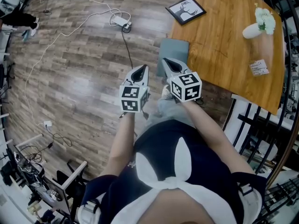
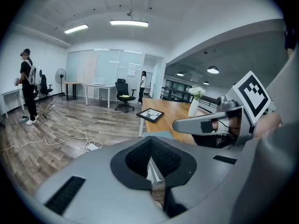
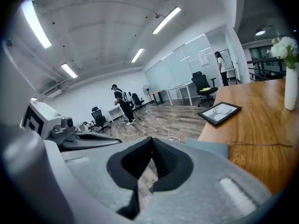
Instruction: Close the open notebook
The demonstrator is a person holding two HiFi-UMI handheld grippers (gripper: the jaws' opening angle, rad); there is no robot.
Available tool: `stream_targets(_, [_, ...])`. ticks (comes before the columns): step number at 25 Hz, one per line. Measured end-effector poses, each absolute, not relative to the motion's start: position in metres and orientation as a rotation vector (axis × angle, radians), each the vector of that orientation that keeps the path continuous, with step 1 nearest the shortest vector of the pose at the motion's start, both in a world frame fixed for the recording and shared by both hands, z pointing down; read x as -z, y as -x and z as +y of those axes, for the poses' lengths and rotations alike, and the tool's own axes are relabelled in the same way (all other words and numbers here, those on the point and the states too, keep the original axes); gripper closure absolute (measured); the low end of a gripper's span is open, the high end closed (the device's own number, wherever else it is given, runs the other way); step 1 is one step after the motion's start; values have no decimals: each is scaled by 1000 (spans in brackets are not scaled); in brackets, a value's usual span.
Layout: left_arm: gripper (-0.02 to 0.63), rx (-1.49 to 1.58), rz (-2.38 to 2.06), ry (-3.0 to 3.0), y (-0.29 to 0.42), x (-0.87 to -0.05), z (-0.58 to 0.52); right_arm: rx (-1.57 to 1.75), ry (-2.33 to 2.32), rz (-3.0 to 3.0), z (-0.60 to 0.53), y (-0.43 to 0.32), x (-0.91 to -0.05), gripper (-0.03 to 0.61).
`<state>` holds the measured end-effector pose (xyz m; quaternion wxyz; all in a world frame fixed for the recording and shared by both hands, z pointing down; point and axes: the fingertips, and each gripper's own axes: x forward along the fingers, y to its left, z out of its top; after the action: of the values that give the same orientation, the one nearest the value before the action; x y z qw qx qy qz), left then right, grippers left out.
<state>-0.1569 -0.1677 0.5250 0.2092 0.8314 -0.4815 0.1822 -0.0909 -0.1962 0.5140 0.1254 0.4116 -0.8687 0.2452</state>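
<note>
The grey-blue notebook (image 1: 174, 50) lies closed and flat at the near corner of the wooden table (image 1: 224, 45). It shows as a grey-blue slab (image 3: 214, 148) just past the jaws in the right gripper view, and as a thin strip (image 2: 158, 134) in the left gripper view. My right gripper (image 1: 167, 62) hovers at the notebook's near edge, its jaws shut with nothing between them. Beside it to the left, over the floor, my left gripper (image 1: 139, 70) is also shut and empty. Neither gripper touches the notebook.
On the table stand a black picture frame (image 1: 185, 10), a white vase with flowers (image 1: 256, 28) and a small card (image 1: 259, 67). Cables and a power strip (image 1: 120, 21) lie on the wood floor. Black railings (image 1: 261, 139) run along the right. People stand far off.
</note>
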Motion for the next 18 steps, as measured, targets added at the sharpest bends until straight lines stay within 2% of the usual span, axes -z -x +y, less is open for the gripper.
stream_targets(18, [597,-433,-1313,-2413,133,-488,-142,-486,-1234,-2598,-155,70,-480,581])
